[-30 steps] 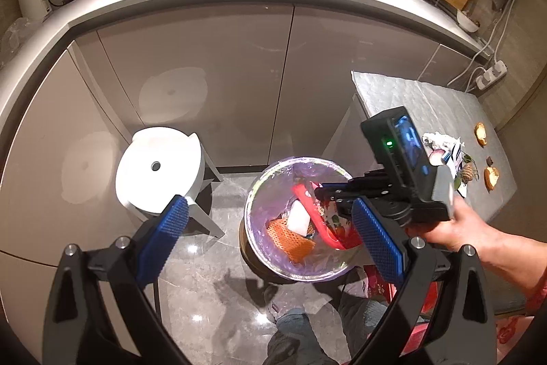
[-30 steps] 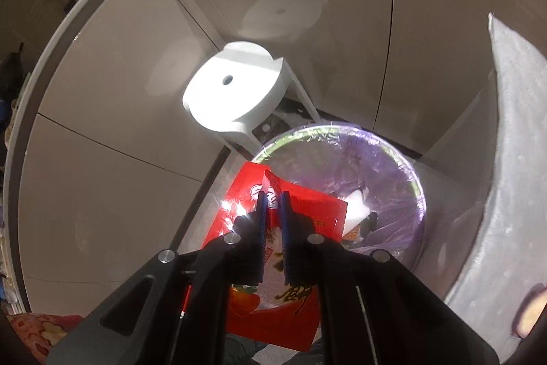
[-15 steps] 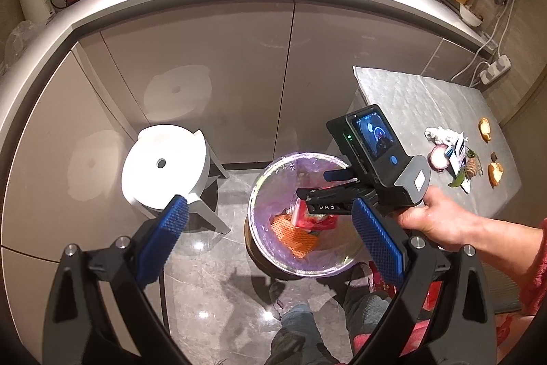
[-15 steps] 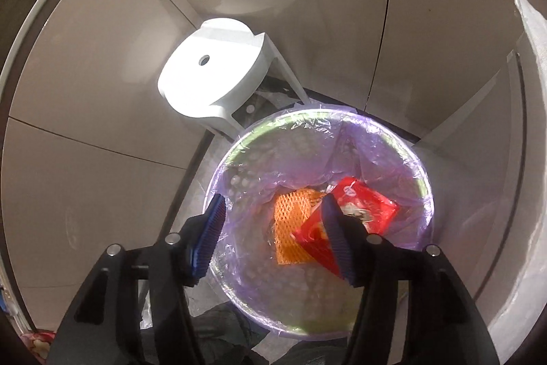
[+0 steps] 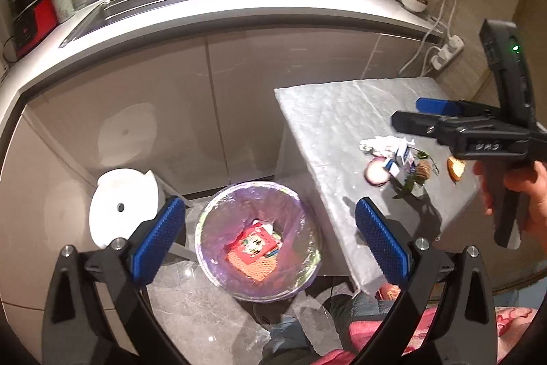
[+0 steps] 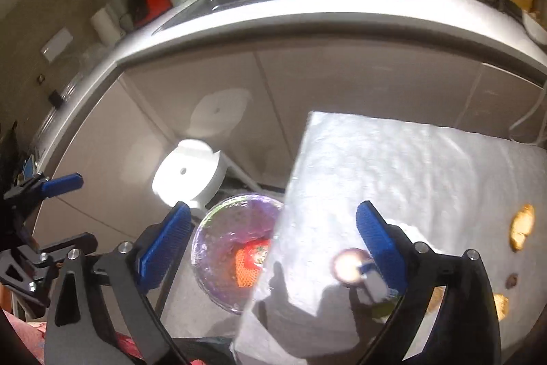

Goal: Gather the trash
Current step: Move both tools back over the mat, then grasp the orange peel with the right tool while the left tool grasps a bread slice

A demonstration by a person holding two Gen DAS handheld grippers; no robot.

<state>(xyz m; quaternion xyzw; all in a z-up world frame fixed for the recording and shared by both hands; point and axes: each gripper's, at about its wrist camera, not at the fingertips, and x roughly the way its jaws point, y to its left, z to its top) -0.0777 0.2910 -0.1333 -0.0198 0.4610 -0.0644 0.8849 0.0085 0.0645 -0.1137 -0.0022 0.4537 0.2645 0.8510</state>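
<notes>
A round bin with a purple liner point(image 5: 301, 218) stands on the floor beside the table; it also shows in the right wrist view point(image 6: 218, 235). A red packet point(image 5: 254, 243) lies inside on orange netting point(image 5: 256, 267). On the grey table point(image 5: 335, 118) lies a small trash pile: an onion half point(image 5: 376, 171), a blue-white carton point(image 5: 401, 156), crumpled paper point(image 5: 379, 142), leaves and bread pieces point(image 5: 456, 167). My left gripper point(image 5: 270, 245) is open and empty above the bin. My right gripper point(image 6: 273, 245) is open and empty, over the table edge near the onion half point(image 6: 348, 265).
A white stool point(image 5: 123, 207) stands left of the bin. Beige cabinets and a white counter point(image 5: 239, 12) with a sink lie behind. A power strip point(image 5: 448, 52) hangs past the table's far corner. My legs and red cloth are below.
My right gripper opened and dropped the red packet into the bin, then lifted and swung right over the table. My left gripper stayed open above the bin.
</notes>
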